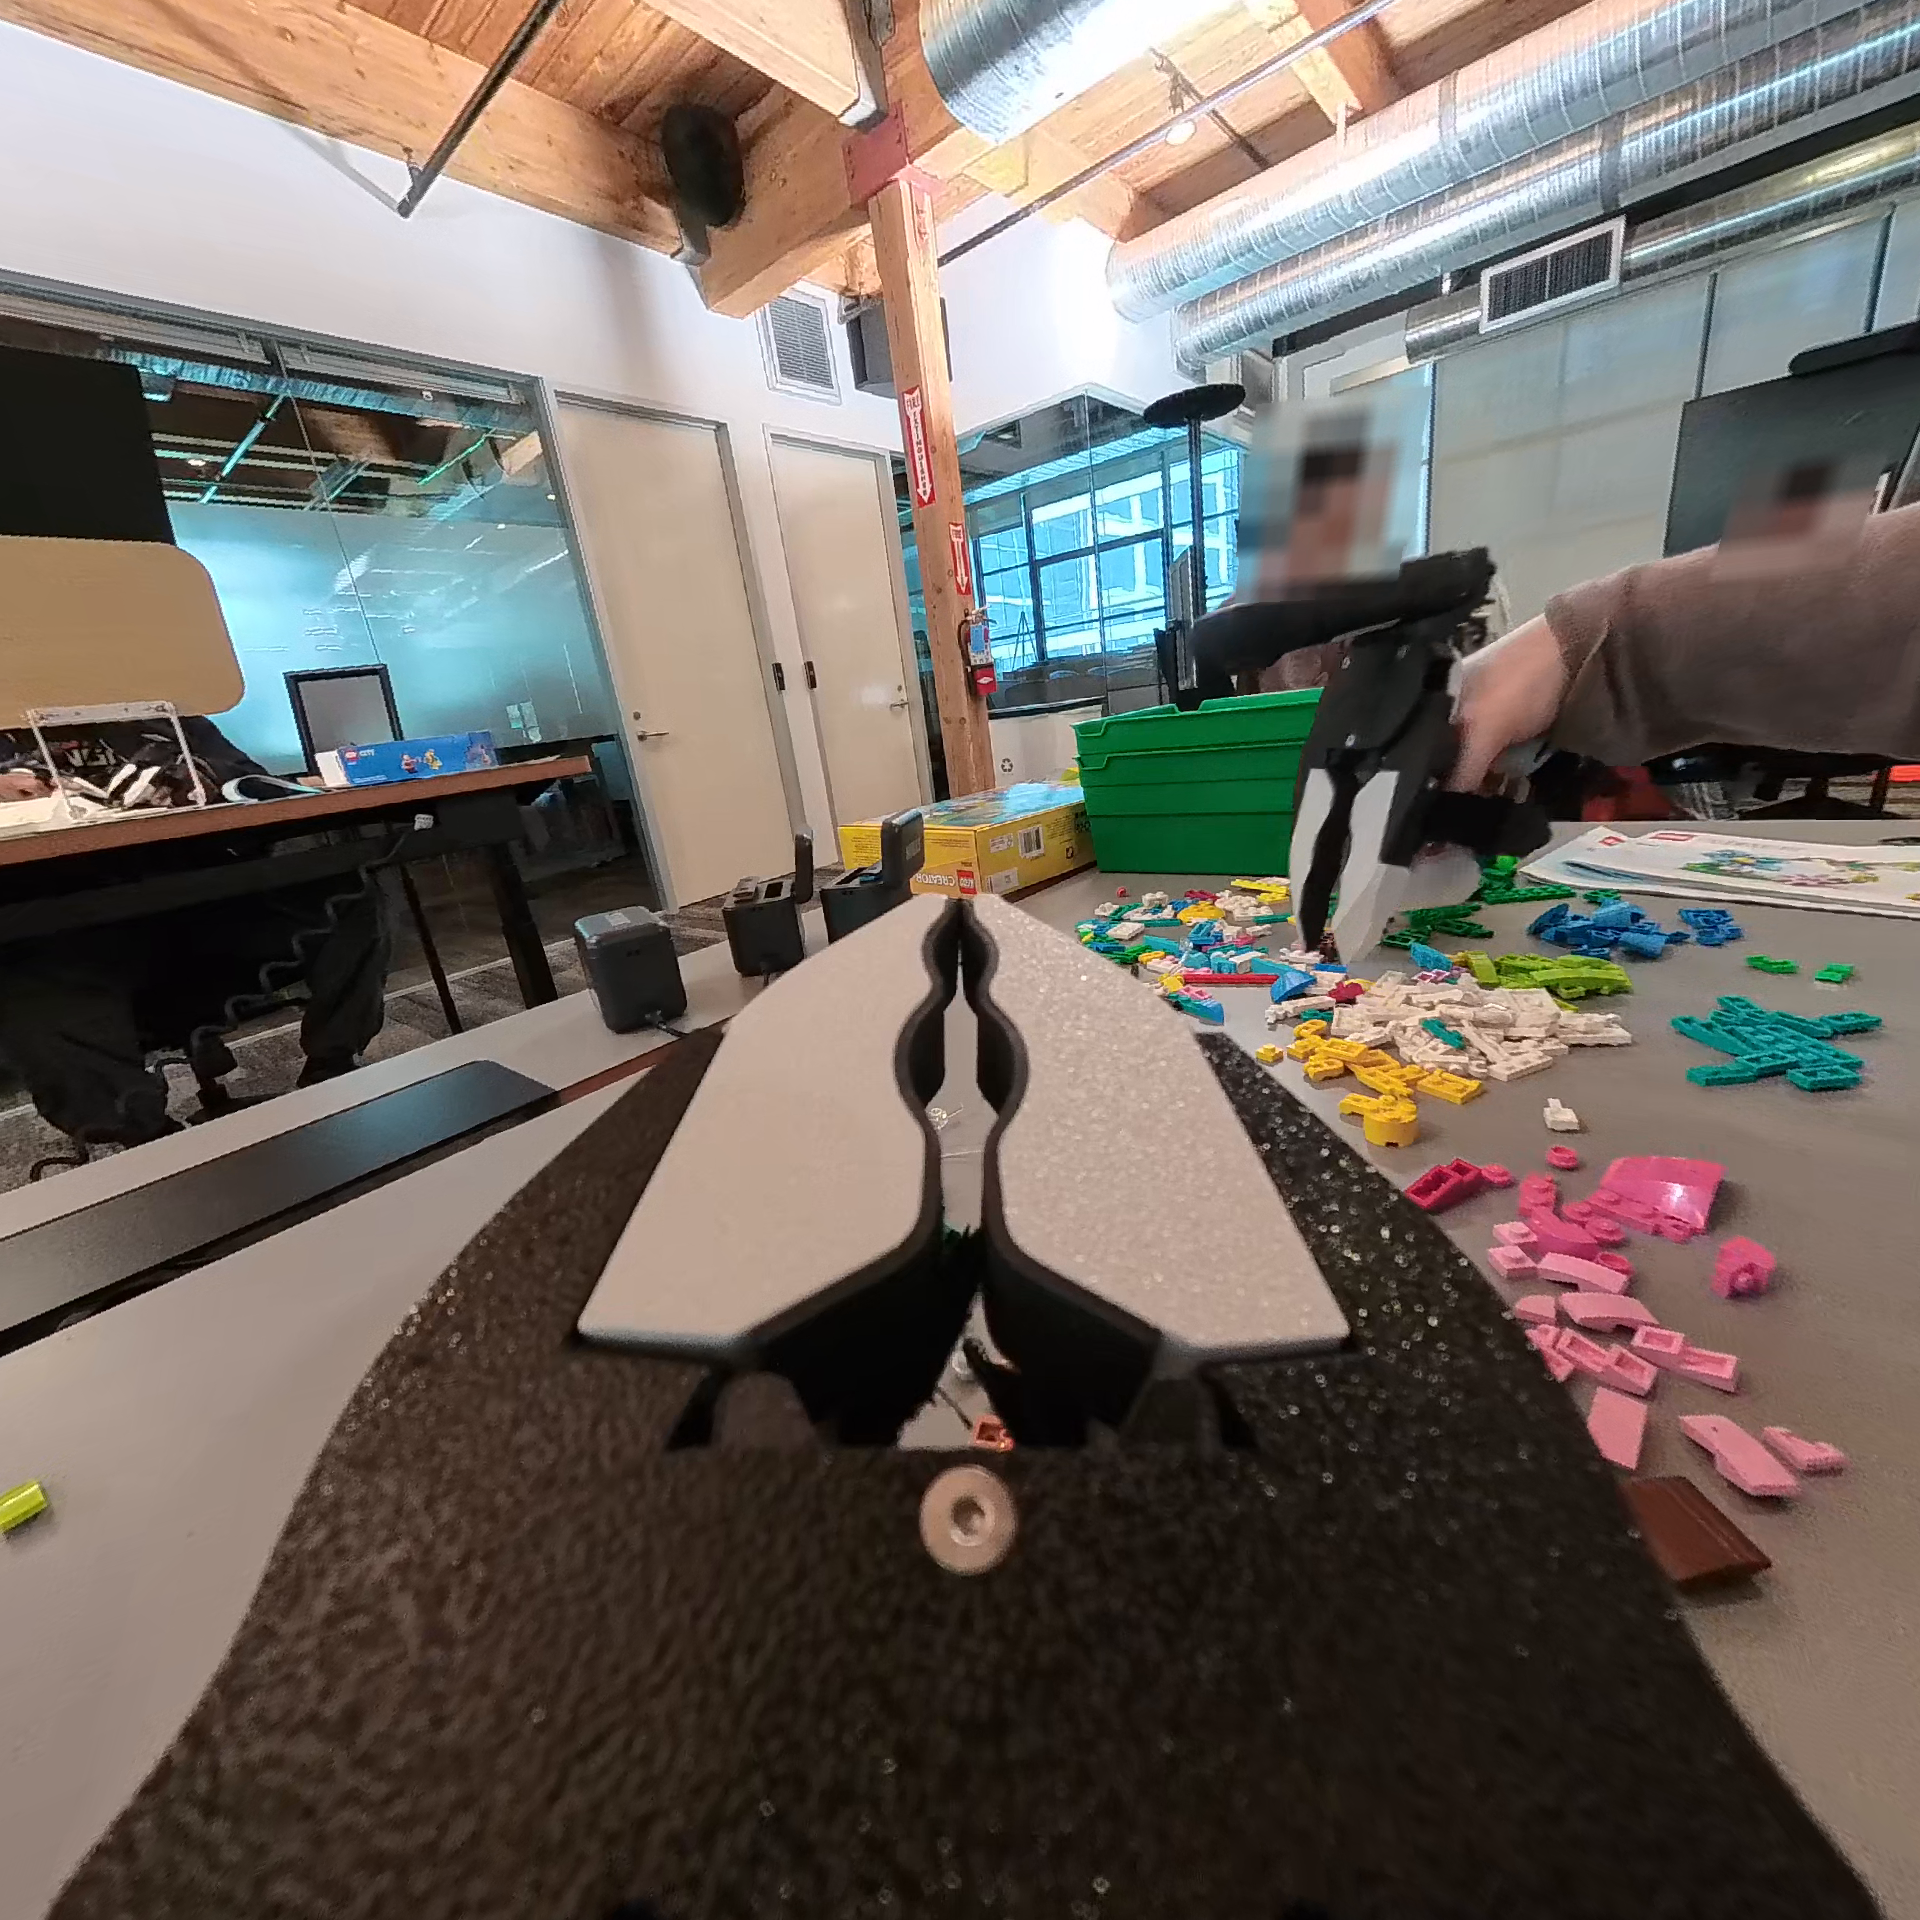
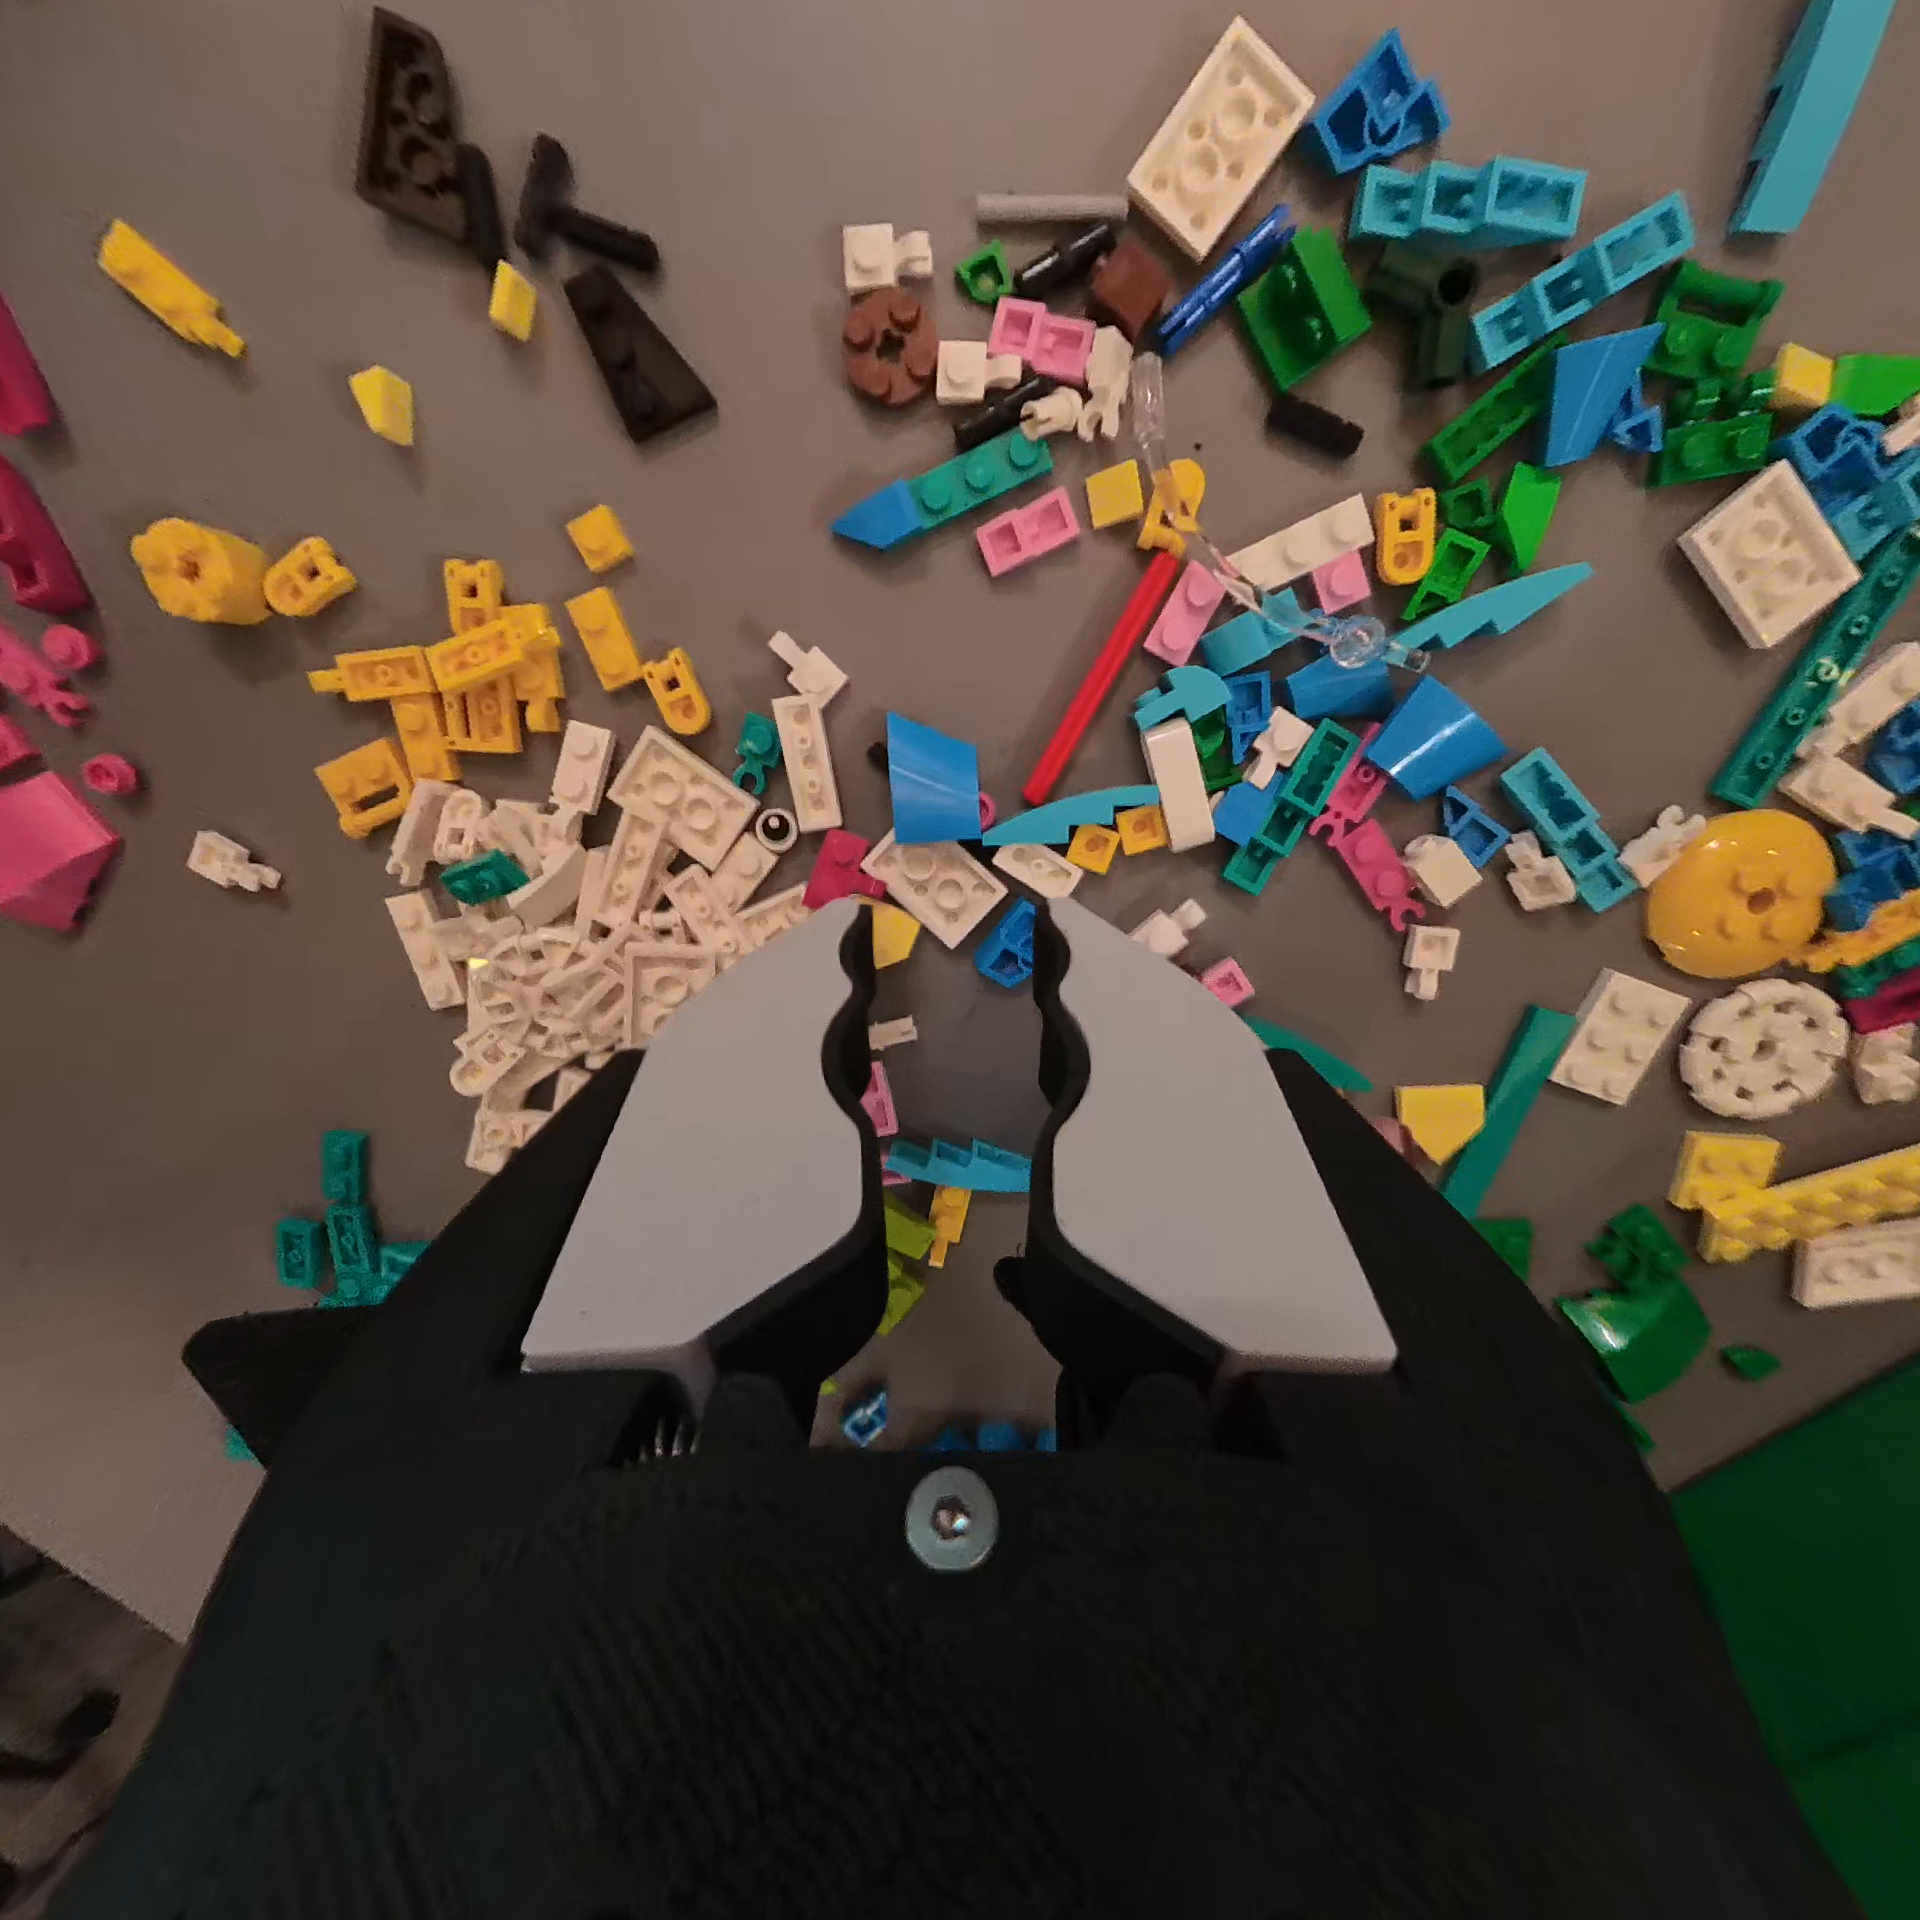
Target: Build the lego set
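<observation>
Hovering right tool (image 2: 951,920) (parted) | red rod (image 2: 1101,681) pointing diagonally

black gripper (image 2: 951,914), grey fingers (image 2: 727,1153), brown sleeve (image 1: 1745,644)

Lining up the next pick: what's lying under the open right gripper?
Between the right gripper's open jaws: a white plate at the tips, a small blue piece, and a light-blue piece farther back on the gray table. Anything beneath the gripper's fingers and body is hidden.

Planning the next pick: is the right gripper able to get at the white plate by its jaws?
Probably yes: the right gripper is open just above the white plate, though neighbouring bricks crowd it.
</observation>
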A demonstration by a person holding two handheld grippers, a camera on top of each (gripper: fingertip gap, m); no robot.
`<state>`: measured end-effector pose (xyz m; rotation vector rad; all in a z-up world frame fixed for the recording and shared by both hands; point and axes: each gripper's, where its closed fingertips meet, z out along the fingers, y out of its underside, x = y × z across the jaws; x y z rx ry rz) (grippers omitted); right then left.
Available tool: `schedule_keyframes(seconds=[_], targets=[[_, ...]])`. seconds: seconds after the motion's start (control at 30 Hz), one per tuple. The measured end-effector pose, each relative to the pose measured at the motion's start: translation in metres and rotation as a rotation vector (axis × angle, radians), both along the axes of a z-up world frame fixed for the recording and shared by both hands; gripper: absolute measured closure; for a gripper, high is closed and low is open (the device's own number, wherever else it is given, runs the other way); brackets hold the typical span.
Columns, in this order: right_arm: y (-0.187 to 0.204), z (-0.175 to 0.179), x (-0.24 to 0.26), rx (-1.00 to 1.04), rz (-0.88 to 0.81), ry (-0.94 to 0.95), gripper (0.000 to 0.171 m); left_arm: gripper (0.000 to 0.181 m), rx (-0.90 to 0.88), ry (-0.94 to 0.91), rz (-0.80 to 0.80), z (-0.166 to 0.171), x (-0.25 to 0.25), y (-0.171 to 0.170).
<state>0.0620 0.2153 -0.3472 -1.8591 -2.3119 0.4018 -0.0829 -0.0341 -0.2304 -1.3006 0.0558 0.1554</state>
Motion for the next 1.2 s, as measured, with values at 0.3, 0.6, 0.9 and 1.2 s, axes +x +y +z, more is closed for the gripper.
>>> schedule_keyframes(seconds=[0.3,0.6,0.9,1.2], targets=[[0.007,-0.011,-0.003,0.018,0.013,-0.021,0.143,0.181,-0.001,0.003,-0.002,0.0,0.001,0.0],[0.003,0.001,0.003,-0.044,0.043,-0.037,0.156,0.181,-0.002,0.008,-0.005,0.0,0.001,0.0],[0.036,0.001,-0.029,0.092,-0.026,0.1,0.147,0.181,-0.002,0.011,-0.007,0.0,0.002,0.0],[0.079,0.009,-0.037,0.256,-0.123,0.07,0.154,0.181,-0.005,0.021,-0.012,0.0,0.004,0.001]])
